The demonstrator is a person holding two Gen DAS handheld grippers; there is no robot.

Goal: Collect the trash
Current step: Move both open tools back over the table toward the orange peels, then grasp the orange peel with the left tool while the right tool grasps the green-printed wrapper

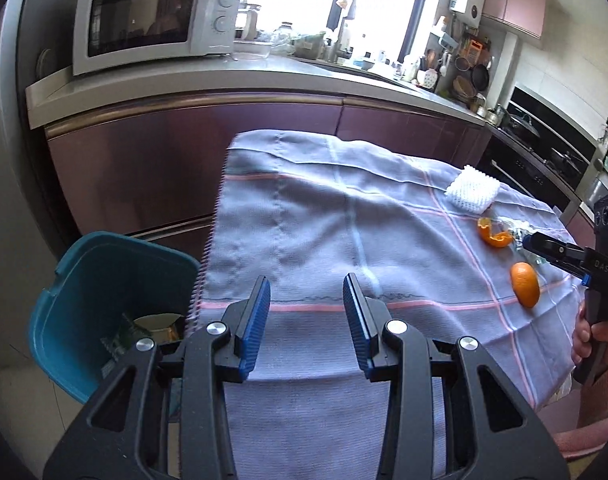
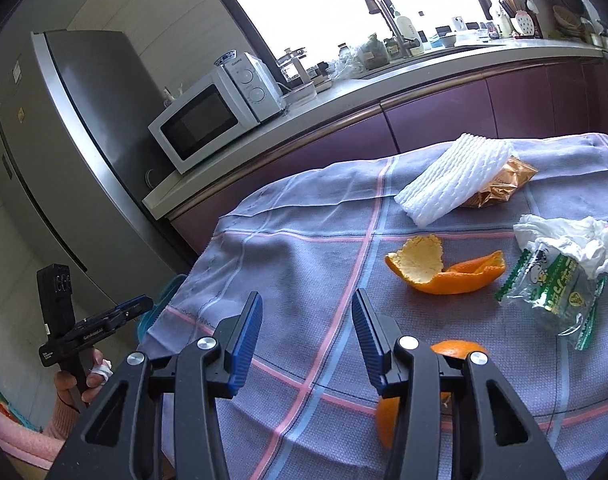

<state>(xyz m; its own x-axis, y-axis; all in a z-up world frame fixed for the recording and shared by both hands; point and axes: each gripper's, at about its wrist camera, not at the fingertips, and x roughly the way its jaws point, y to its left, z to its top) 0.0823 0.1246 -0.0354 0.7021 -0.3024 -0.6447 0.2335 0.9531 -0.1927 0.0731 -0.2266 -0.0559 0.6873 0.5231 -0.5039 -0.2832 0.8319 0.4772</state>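
Observation:
Trash lies on a table under a grey checked cloth (image 1: 324,216). An orange peel (image 2: 444,266), a white foam fruit net (image 2: 452,186), a brown wrapper (image 2: 500,188), a crumpled tissue (image 2: 568,240) and a green-and-clear snack wrapper (image 2: 552,292) show in the right wrist view. A second orange peel (image 2: 388,412) lies partly under my right gripper (image 2: 307,316), which is open and empty. My left gripper (image 1: 307,298) is open and empty over the cloth's near left part, next to a teal bin (image 1: 104,300) holding some trash. Peel (image 1: 493,234), peel (image 1: 525,284) and net (image 1: 473,194) lie far right.
A kitchen counter (image 1: 264,76) with a white microwave (image 1: 152,20) runs behind the table, above purple cabinets. A steel fridge (image 2: 64,152) stands at the left. The oven and stove (image 1: 544,152) are at the right. Cluttered dishes line the window sill.

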